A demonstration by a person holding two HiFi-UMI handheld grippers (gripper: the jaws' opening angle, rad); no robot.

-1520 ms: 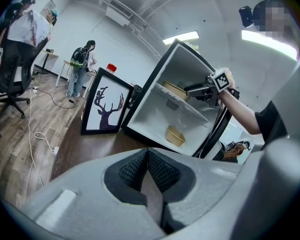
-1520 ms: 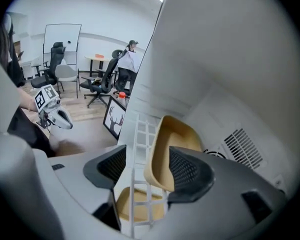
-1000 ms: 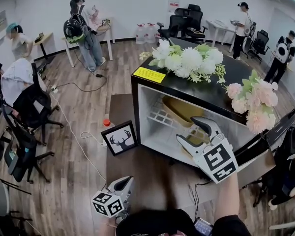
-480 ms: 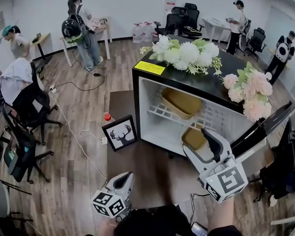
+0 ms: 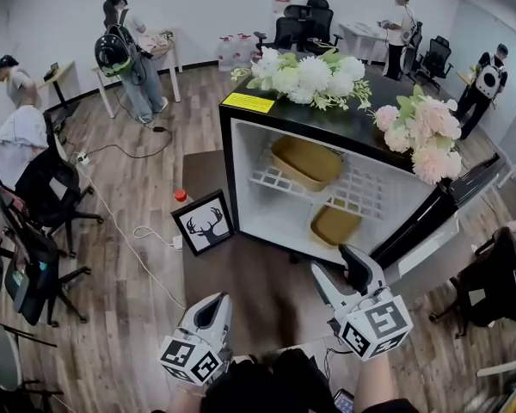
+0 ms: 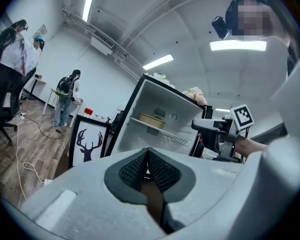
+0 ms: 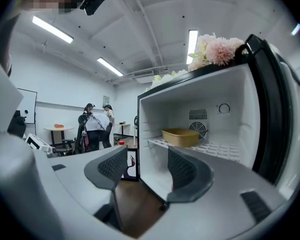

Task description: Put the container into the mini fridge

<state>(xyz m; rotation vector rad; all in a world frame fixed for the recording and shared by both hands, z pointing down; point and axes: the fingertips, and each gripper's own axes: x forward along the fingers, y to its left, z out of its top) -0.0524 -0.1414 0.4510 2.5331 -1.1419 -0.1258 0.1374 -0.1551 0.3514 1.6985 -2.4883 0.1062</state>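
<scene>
Mini fridge [image 5: 353,120] open at 12 o'clock. Container [image 5: 334,224] sits on its floor, tub [image 5: 307,162] on the shelf above. Right gripper [image 5: 337,268], 5 o'clock: fingers apart, empty. Left gripper [image 5: 208,310], 7 o'clock: fingers together, empty. Placing looks done; only closing up left.

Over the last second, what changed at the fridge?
The right gripper pulled back out of the mini fridge toward the person, jaws open and empty, leaving the lower container on the fridge floor. Unchanged: upper container on the wire shelf, left gripper low and shut.
</scene>
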